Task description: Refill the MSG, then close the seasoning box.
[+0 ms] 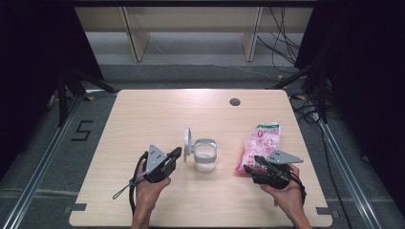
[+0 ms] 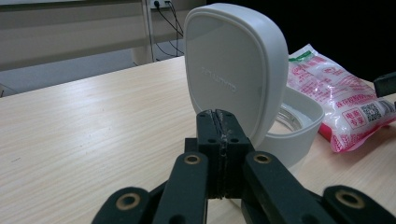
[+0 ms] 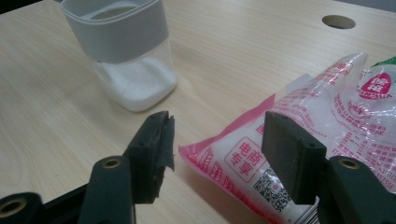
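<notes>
Two grippers in play: the left gripper (image 1: 177,153) has its fingers pressed fully together on nothing, tips just short of the open lid (image 2: 236,70) of the white-banded container (image 1: 205,155) near the middle of the worktop (image 1: 143,114). The right gripper (image 3: 217,142) has fingers spread around the near corner of the pink bag (image 3: 299,140), not squeezing it. Bag lies by the worktop's right edge, long axis running away toward the far edge, so the right hand's clearly the closer one

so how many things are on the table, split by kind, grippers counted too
containers: 1, a clear container with white granules and a grey collar, its white lid flipped open
bags: 1, a pink and white sealed bag
grippers: 2, left gripper shut, right gripper open at the bag's near end
total: 4
</notes>
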Demonstrator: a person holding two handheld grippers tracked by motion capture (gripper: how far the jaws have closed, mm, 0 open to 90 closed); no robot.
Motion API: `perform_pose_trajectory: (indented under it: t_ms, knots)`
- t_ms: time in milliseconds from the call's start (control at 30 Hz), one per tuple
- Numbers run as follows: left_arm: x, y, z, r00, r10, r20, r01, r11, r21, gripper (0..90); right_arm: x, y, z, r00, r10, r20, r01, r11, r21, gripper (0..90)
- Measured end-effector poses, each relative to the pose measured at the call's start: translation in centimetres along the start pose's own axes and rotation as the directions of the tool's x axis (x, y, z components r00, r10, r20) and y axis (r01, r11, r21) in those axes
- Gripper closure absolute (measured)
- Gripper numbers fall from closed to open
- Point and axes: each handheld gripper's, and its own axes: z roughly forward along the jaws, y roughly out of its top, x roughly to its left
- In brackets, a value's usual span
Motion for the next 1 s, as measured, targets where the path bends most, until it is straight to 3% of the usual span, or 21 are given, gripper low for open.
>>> perform_pose_trajectory:
  t_ms: [67,133,200,300,333,500,600,667,1000]
  knots:
    - [0.1,0.1,0.2,0.9999,0.012,0.002,-0.012,0.9999,0.004,88.7,-0.1,-0.1,0.0,0.9997,-0.022,-0.006,0.022,1.000,-0.004,42.0]
    - [0.0,0.2,0.3,1.0000,0.007,0.000,-0.007,1.0000,0.004,88.7,0.1,-0.3,-0.1,0.9999,0.006,-0.012,-0.005,1.000,0.008,41.8]
    - [0.1,0.4,0.4,0.9998,0.021,0.005,-0.021,0.9998,0.006,88.6,-0.1,-0.4,-0.1,0.9998,-0.015,-0.011,0.015,1.000,0.002,41.7]
    - [0.1,0.5,0.5,0.9999,0.013,0.002,-0.013,0.9999,0.006,88.6,0.0,-0.6,-0.2,0.9999,-0.011,-0.012,0.011,1.000,-0.004,41.5]
    - [0.1,0.5,0.5,0.9999,0.011,0.001,-0.011,0.9999,0.005,88.6,0.2,-0.6,-0.2,0.9998,0.010,-0.017,-0.010,1.000,-0.005,41.2]
    - [0.1,0.7,0.6,0.9998,0.020,0.006,-0.020,0.9998,0.008,88.6,0.1,-0.9,-0.6,0.9996,-0.025,-0.008,0.025,1.000,0.000,41.1]
    - [-0.1,0.8,0.6,0.9996,0.024,0.012,-0.024,0.9997,0.000,88.7,0.3,-1.1,-0.7,0.9999,0.005,-0.013,-0.005,1.000,0.003,41.1]
    - [-0.1,0.8,0.6,0.9996,0.026,0.011,-0.026,0.9996,0.008,88.6,0.3,-1.1,-0.8,0.9998,-0.017,-0.013,0.017,1.000,0.002,41.1]
    - [-0.3,0.9,0.9,0.9995,0.028,0.014,-0.028,0.9995,0.014,88.4,0.6,-1.3,-1.2,0.9997,-0.014,-0.018,0.014,1.000,0.003,41.1]
